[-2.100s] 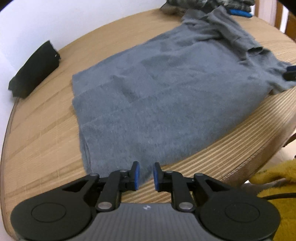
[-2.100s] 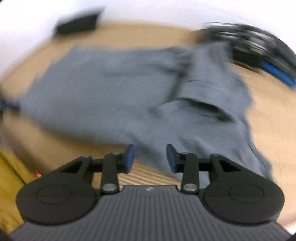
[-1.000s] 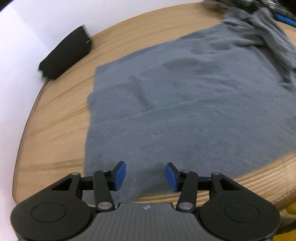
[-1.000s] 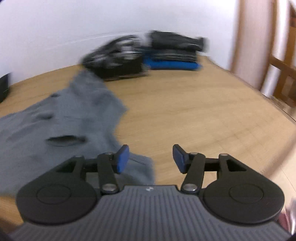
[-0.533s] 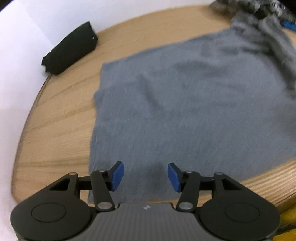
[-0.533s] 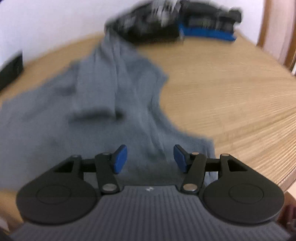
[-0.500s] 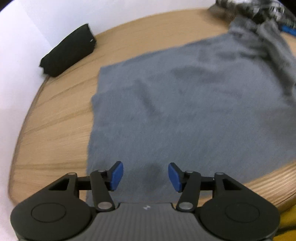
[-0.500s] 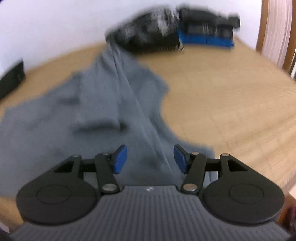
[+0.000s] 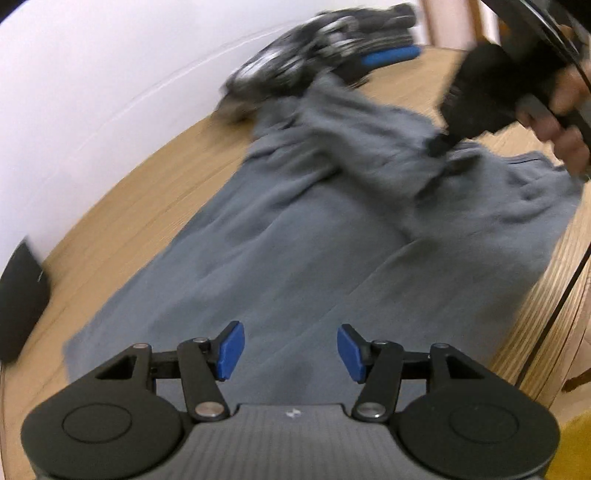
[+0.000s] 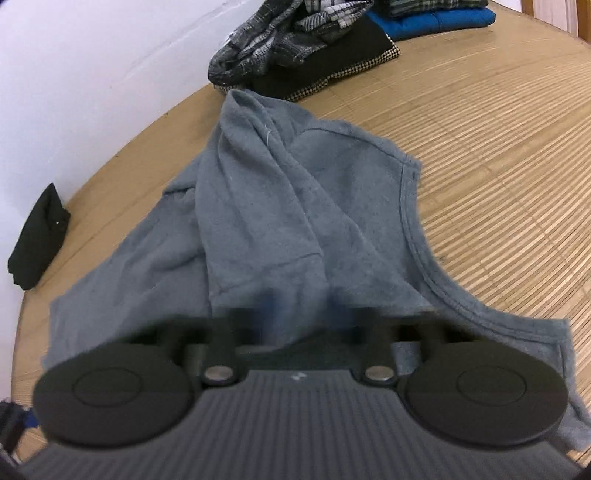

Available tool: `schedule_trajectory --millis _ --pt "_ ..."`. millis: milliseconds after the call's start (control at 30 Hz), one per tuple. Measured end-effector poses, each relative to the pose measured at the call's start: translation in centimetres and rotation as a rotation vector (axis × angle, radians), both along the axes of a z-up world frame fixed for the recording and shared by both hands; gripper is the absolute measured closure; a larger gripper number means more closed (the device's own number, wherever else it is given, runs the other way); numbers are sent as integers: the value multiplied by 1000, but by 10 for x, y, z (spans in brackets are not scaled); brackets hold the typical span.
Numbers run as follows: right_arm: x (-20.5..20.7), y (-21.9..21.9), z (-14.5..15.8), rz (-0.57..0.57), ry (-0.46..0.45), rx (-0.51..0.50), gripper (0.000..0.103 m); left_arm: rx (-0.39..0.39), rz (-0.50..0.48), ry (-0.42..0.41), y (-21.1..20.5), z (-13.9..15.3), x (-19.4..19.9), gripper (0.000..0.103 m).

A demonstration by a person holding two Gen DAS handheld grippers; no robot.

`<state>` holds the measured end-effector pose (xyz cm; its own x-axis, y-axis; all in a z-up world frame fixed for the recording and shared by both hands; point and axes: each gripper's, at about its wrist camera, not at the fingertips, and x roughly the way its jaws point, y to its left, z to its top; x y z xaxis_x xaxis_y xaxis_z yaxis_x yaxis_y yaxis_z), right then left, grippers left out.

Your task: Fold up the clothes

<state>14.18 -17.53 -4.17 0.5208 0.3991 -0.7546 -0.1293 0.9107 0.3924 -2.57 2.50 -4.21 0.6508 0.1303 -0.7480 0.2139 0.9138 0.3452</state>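
A grey shirt (image 9: 295,240) lies spread on the round wooden table (image 9: 129,221), bunched at its far end. My left gripper (image 9: 291,350) hovers open over the near part of the cloth, with nothing between its blue pads. In the right wrist view the shirt (image 10: 277,203) shows a folded sleeve and a curved armhole. My right gripper (image 10: 303,314) is blurred there, its fingers drawn together on a fold of the grey cloth. The left wrist view shows that right gripper (image 9: 443,142) pinching the bunched cloth, held by a person's hand (image 9: 565,122).
A heap of checked and black clothes (image 10: 295,40) and a folded blue garment (image 10: 443,18) sit at the table's far side. A black folded item (image 10: 37,240) lies at the left edge. The table edge (image 9: 546,332) and a black cable (image 9: 554,314) run at right.
The right gripper's jaws went from wide apart to closed on the shirt's fold. The left gripper swung across the shirt toward its bunched end, jaws a little wider than a second ago.
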Motion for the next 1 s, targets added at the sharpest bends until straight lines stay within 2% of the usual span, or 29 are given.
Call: schedule_trajectory --millis 67,167,233,300,433,467,500,533,567,633,700,733,767,800,833,933,1000 --pt "-5 -3 13 -9 -5 46 95 11 -67 -73 -20 2 8 44" --pt "-13 -10 39 25 18 204 95 16 -167 -178 -45 10 20 38" --pt "-17 -9 51 43 9 245 95 22 -225 -250 -62 16 28 34" --pt "-21 -8 64 60 1 285 95 41 -259 -305 -77 20 35 26" --pt "-25 -10 78 83 6 341 95 107 -294 -391 -100 19 52 26" --pt "-24 -10 80 91 8 351 95 132 -298 -400 -103 17 55 43" --pt "-24 -11 82 100 9 361 95 156 -301 -408 -106 15 59 70" --pt "-26 -10 85 117 -1 359 95 169 -296 -401 -106 15 62 81" --pt "-27 -12 87 130 -8 350 94 177 -291 -393 -105 15 64 85" --pt "-29 -15 91 154 -22 333 93 126 -259 -357 -92 26 66 87" --pt "-34 -31 96 137 -57 365 92 70 -196 -328 -75 42 67 87" --pt "-37 -41 98 124 -81 384 85 39 -159 -316 -66 52 68 87" --pt "-40 -51 99 110 -106 401 72 -6 -120 -303 -55 64 69 87" --pt "-42 -62 98 102 -123 405 64 -52 -81 -297 -44 79 69 87" --pt "-42 -66 90 104 -105 393 51 -90 -49 -302 -34 95 68 87" --pt "-39 -73 63 117 -34 355 48 -171 29 -332 -3 142 60 87" --pt "-38 -63 40 152 8 309 48 -194 65 -366 8 173 48 87"
